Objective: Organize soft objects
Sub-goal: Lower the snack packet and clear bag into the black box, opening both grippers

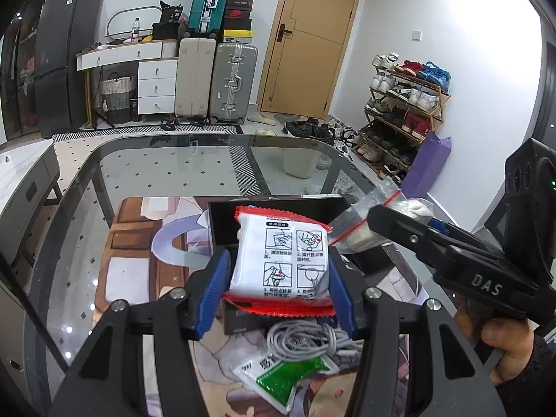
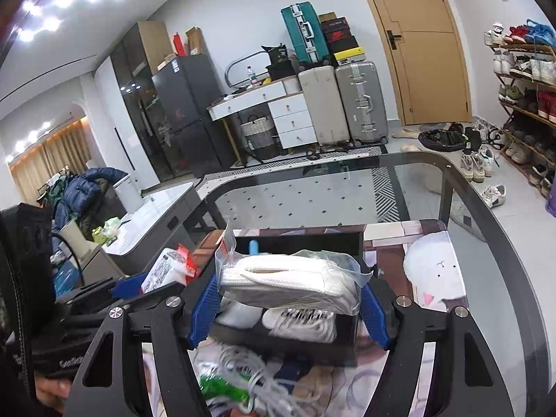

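The left gripper (image 1: 276,274) clenches a white packet with red ends (image 1: 279,260) (printed instruction panels face up) above the black box (image 1: 278,208) on the glass table (image 1: 146,170). The right gripper (image 2: 290,300) clenches a clear zip bag of white fabric (image 2: 292,283) over that box's middle, near a coiled white cable (image 1: 302,340).

Lower frame edge cutting off the green-and-white sachet (image 1: 278,380), black box (image 2: 347,338) interior largely hidden behind the clear zip bag (image 2: 292,283), coiled white cable (image 2: 257,378) running off the bottom edge, red-trimmed packet (image 1: 279,260) print too small to read
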A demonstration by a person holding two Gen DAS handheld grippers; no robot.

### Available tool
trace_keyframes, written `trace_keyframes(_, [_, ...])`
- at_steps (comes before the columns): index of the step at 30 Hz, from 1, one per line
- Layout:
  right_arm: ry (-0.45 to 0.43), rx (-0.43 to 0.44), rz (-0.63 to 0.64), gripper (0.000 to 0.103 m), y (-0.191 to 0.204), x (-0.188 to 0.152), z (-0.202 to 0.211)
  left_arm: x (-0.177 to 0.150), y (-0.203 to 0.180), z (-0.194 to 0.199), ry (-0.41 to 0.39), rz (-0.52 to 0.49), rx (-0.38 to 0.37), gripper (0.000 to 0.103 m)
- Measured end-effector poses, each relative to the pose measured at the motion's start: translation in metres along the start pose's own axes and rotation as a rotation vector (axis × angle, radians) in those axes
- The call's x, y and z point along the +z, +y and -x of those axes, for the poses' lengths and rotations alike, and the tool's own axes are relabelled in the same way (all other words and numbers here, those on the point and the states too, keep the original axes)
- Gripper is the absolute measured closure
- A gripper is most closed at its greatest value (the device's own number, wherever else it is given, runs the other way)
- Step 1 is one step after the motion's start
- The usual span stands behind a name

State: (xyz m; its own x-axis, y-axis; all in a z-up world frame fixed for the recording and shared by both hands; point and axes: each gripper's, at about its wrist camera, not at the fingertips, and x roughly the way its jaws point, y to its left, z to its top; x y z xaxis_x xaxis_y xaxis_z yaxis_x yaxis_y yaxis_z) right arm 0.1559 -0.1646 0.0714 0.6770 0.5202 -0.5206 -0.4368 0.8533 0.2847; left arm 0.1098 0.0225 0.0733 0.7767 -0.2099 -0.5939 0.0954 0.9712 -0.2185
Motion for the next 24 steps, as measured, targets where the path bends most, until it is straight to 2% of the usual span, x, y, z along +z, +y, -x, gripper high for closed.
trace_keyframes(13, [0.024, -0.042, 0.010, 0.032, -0.006, 0.012, -0.067, 0.004, 0.017, -0.013, 0.005, 0.044, 0.010, 0.049])
trace_keyframes(21, [0.071, -0.127, 0.116, 0.032, -0.003, -0.001, -0.094, 0.004, 0.018, -0.014, 0.008, 0.037, 0.011, 0.049])
trace_keyframes(24, [0.081, -0.110, 0.139, 0.028, -0.003, -0.004, -0.093, 0.004, 0.019, -0.015, 0.009, 0.042, 0.014, 0.049])
